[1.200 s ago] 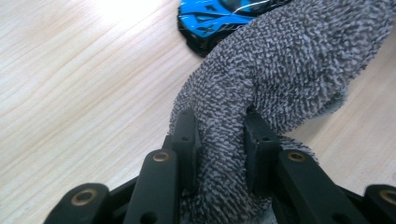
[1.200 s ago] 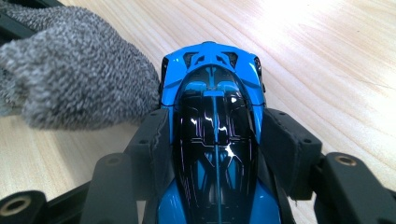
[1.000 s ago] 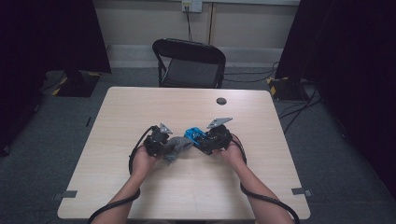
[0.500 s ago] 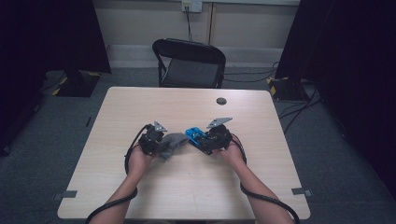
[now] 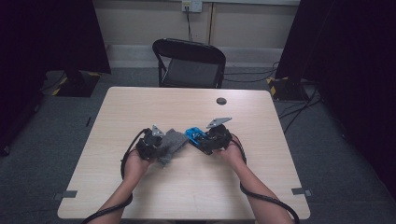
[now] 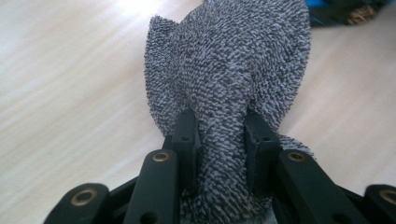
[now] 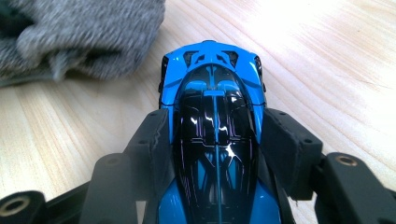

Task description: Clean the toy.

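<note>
A blue and black toy car sits clamped by its sides between the fingers of the right gripper, held just above the middle of the pale wooden desk, its nose pointing toward a grey knitted cloth. That cloth is bunched and pinched tight between the nearly closed fingers of the left gripper, and its free end reaches close to the car. Farther back on the desk lies a small dark round disc, and a black folding chair stands behind the far edge.
</note>
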